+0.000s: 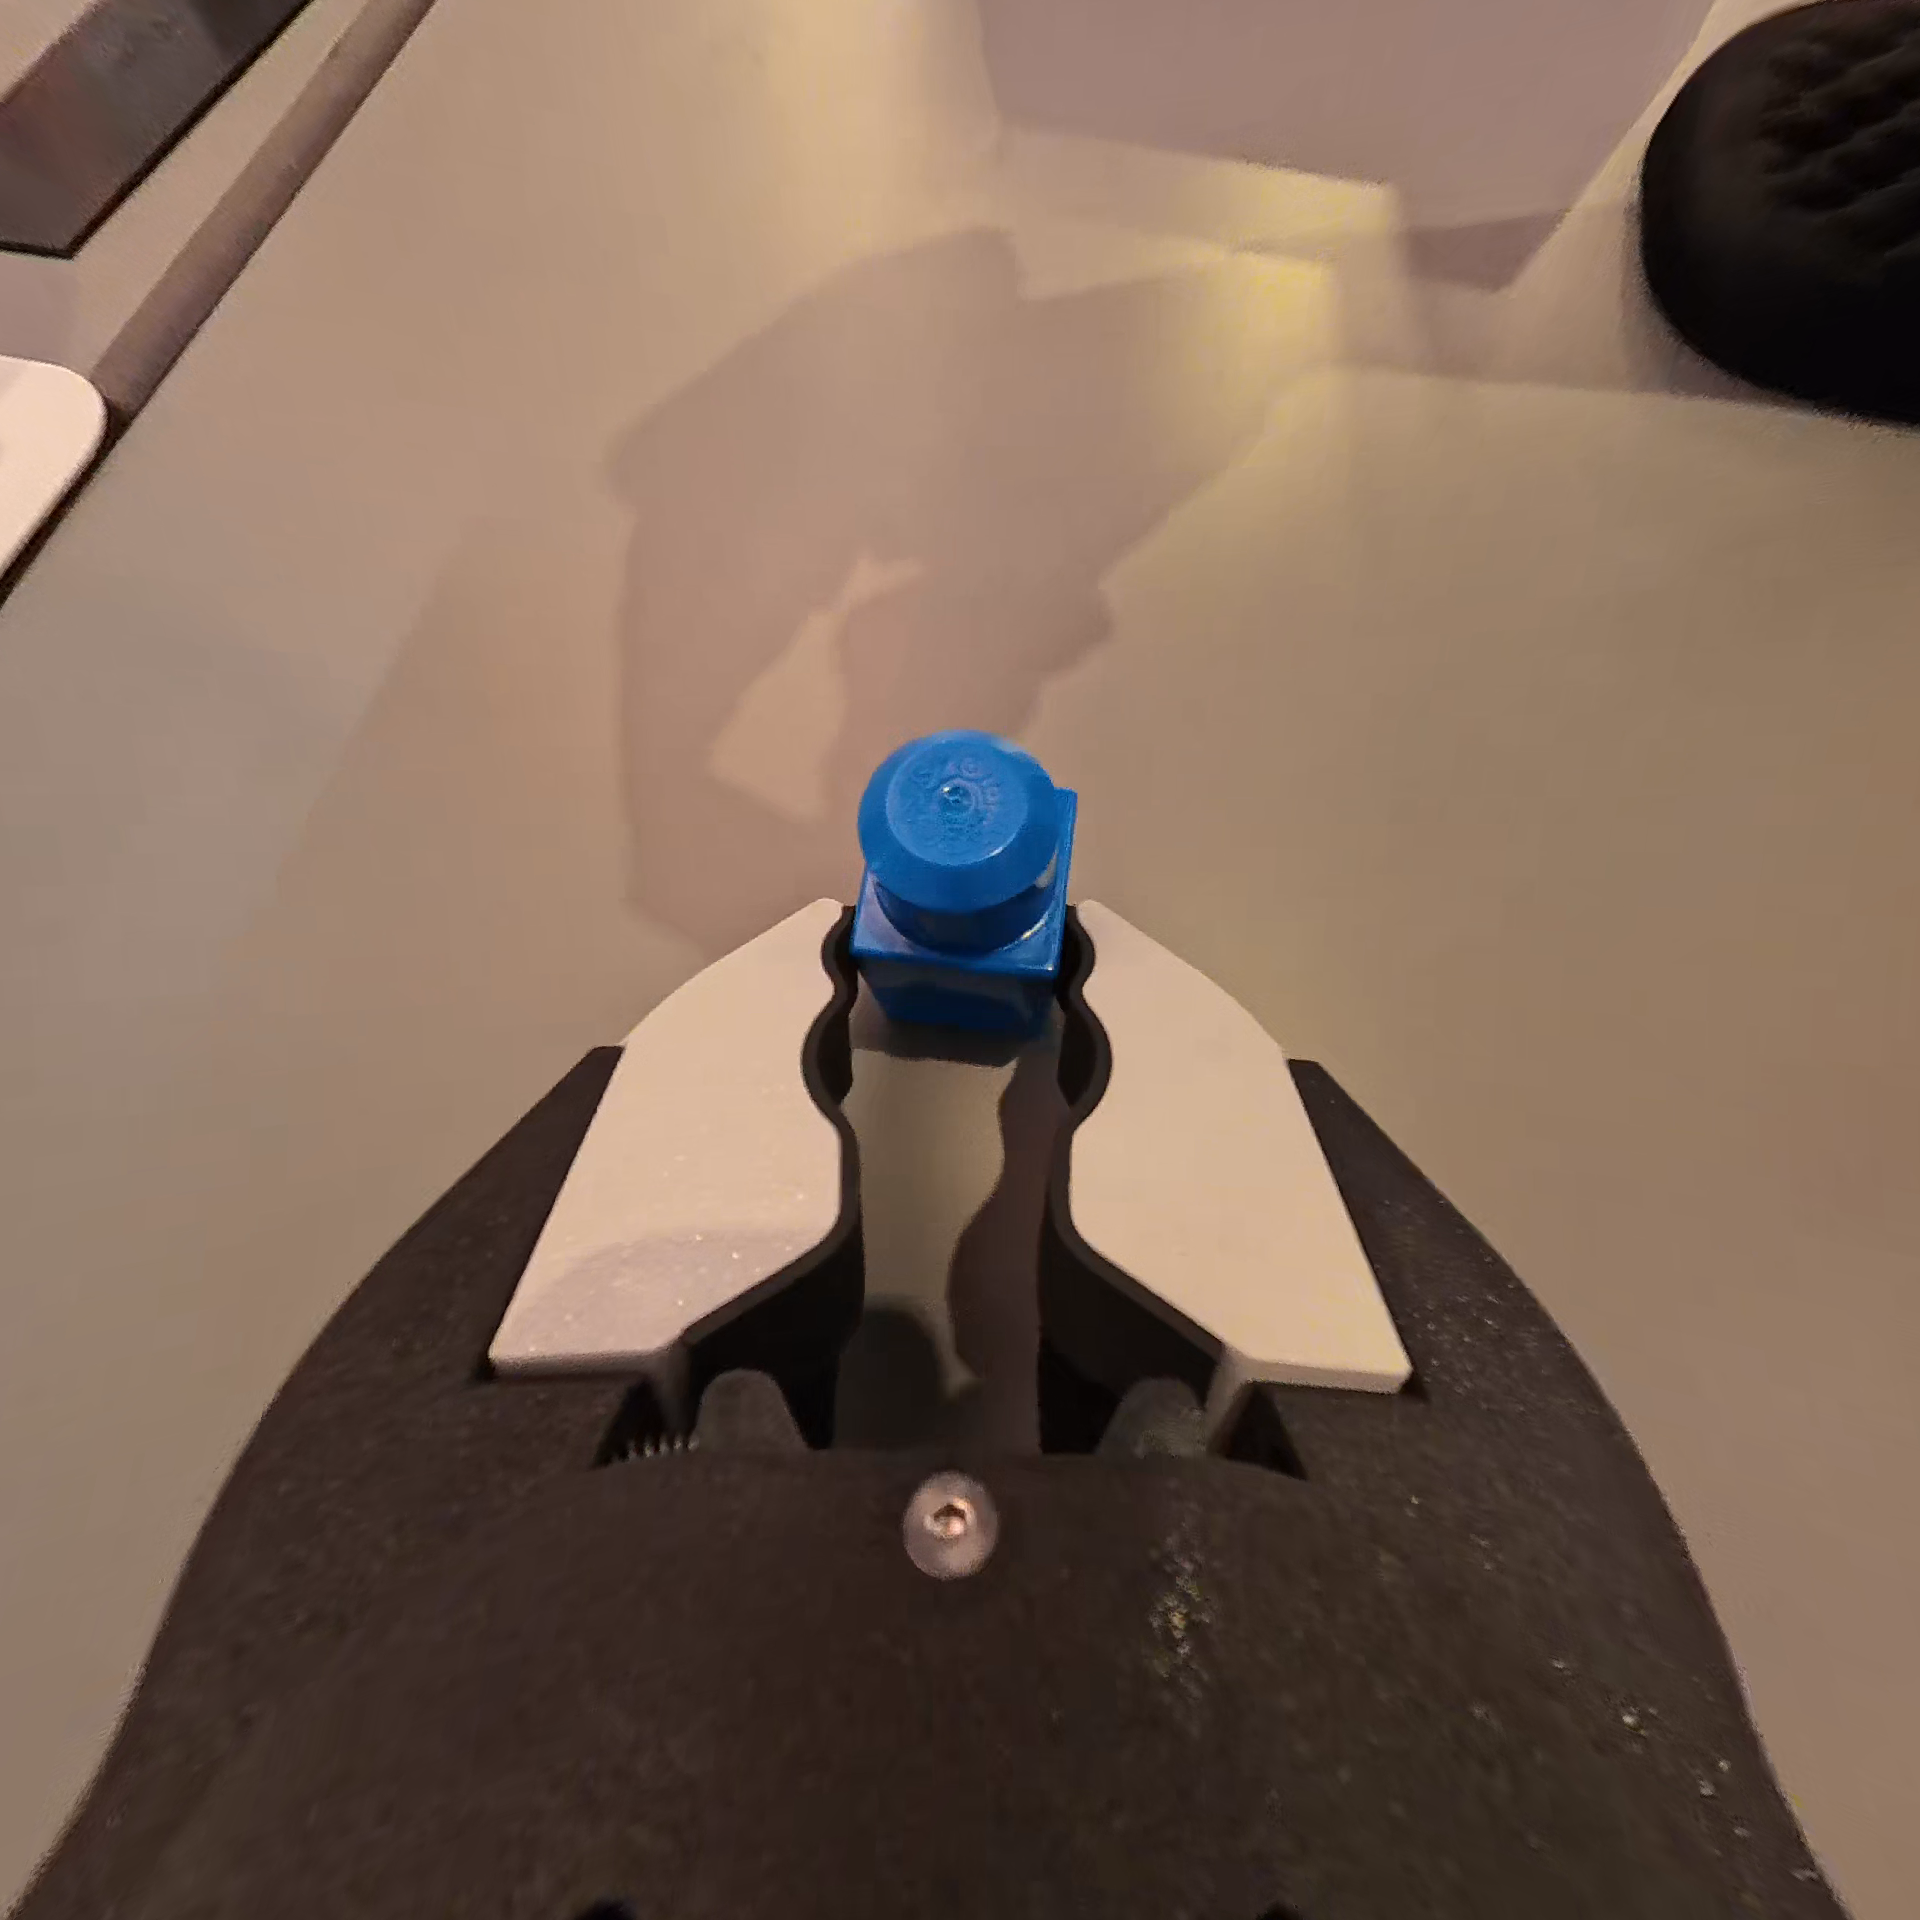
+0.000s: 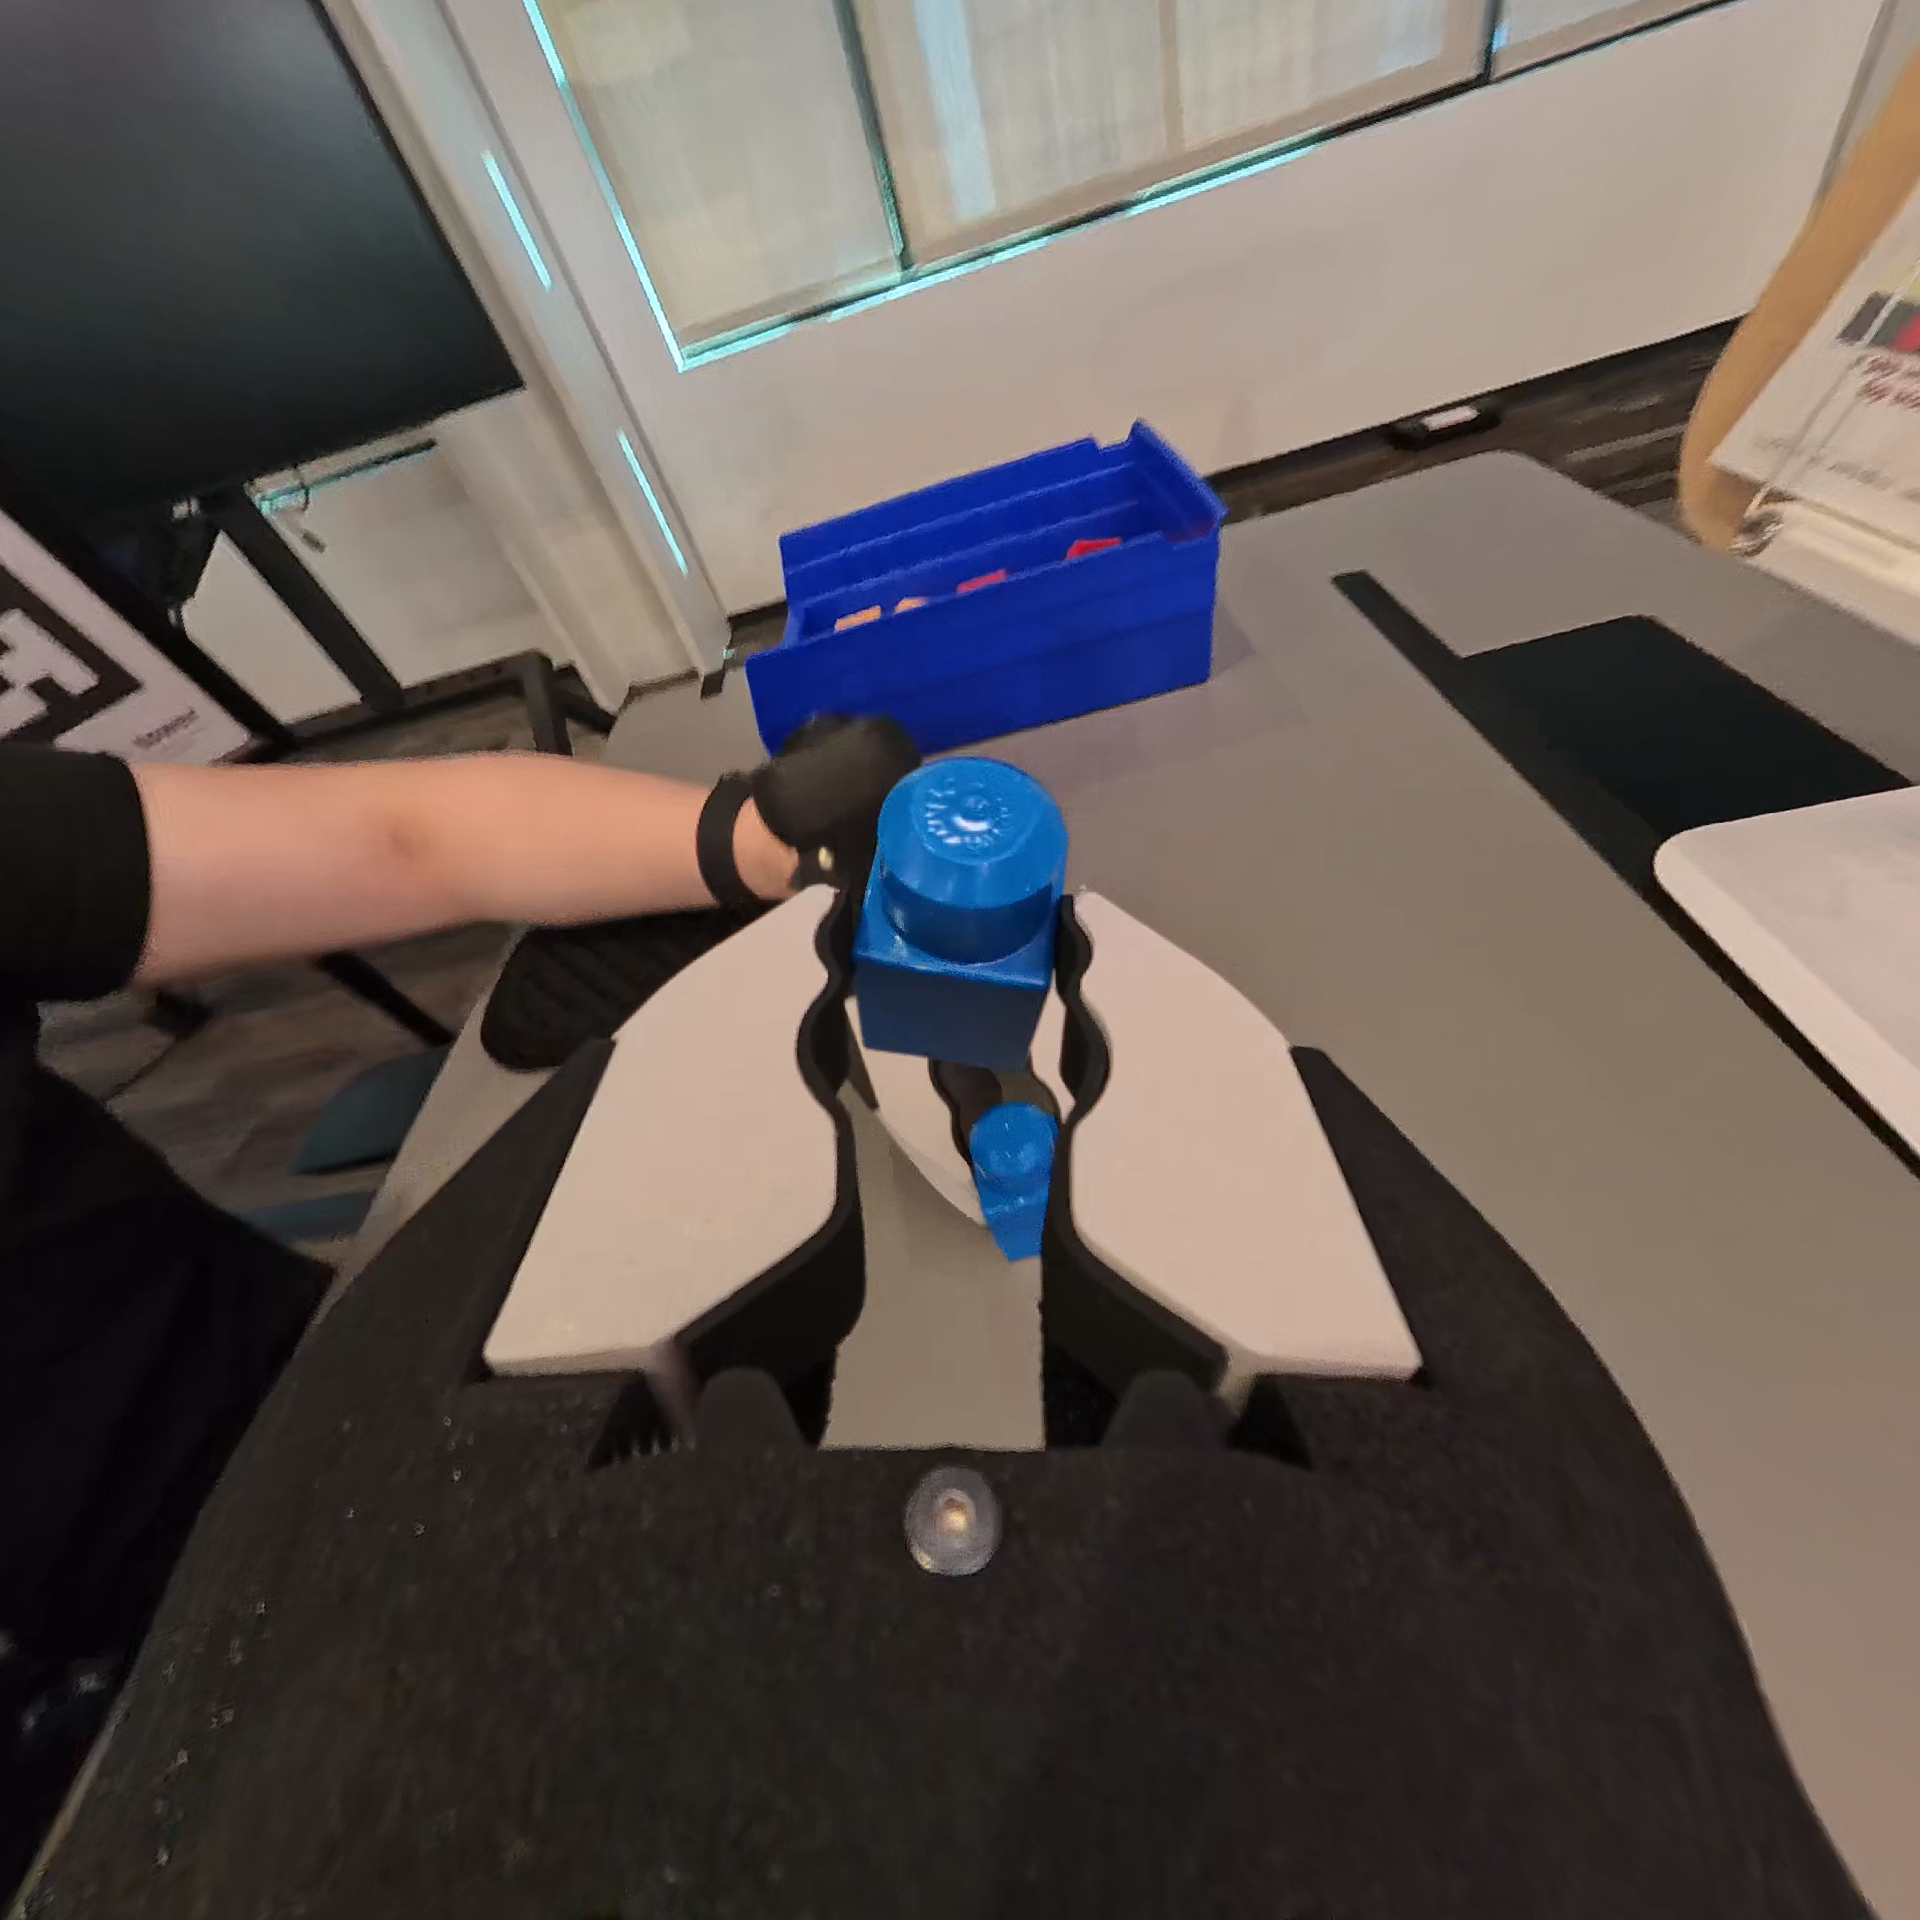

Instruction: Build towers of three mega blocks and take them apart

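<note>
In the left wrist view my left gripper (image 1: 958,925) is shut on a blue one-stud mega block (image 1: 951,894), held stud-up above the grey table (image 1: 416,727). In the right wrist view my right gripper (image 2: 951,940) is shut on a second blue one-stud block (image 2: 951,977), held higher up. Through the gap between its fingers I see the left gripper's block (image 2: 1013,1184) lower down, beside a light finger (image 2: 920,1153) of the left gripper. The two blocks are apart.
A blue bin (image 2: 997,665) with red and orange blocks inside stands at the table's far side. A person's forearm (image 2: 416,862) reaches in from the left. A dark slot (image 2: 1662,717) and a white tabletop (image 2: 1808,935) lie right. A black rounded object (image 1: 1797,208) sits far right. Spacing between my two grippers at the tips: around 15 cm.
</note>
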The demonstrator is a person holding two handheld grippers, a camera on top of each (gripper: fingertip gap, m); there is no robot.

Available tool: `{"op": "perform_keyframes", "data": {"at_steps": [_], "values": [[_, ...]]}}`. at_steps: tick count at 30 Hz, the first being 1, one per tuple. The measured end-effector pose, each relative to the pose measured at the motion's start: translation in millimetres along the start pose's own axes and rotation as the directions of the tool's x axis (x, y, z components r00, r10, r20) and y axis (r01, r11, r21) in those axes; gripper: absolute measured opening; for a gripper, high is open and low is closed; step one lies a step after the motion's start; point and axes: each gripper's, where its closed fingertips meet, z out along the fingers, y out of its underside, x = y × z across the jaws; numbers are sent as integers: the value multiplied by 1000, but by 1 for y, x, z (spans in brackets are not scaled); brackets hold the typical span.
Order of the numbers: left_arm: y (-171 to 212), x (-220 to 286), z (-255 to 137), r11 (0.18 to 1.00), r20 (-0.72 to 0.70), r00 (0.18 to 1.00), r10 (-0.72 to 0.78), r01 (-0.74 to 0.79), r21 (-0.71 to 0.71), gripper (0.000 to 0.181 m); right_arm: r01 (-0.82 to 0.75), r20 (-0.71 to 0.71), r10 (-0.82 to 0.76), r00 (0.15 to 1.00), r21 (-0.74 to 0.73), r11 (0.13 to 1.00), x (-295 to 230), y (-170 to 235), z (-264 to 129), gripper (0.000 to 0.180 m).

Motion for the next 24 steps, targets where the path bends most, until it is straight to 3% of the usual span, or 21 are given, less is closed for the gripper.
{"op": "perform_keyframes", "data": {"at_steps": [6,17,24], "values": [[-44,23,-23,986,-222,964,-145,161,55,36,82,119,-72,990,-83,993,-19,17,8,36],[-75,36,-53,996,-179,980,-91,92,-2,36,153,125,-125,984,-251,956,-38,29,25,36],[-69,47,-62,992,-171,984,-55,35,-120,36,184,140,-144,980,-336,924,-50,36,29,36]]}}
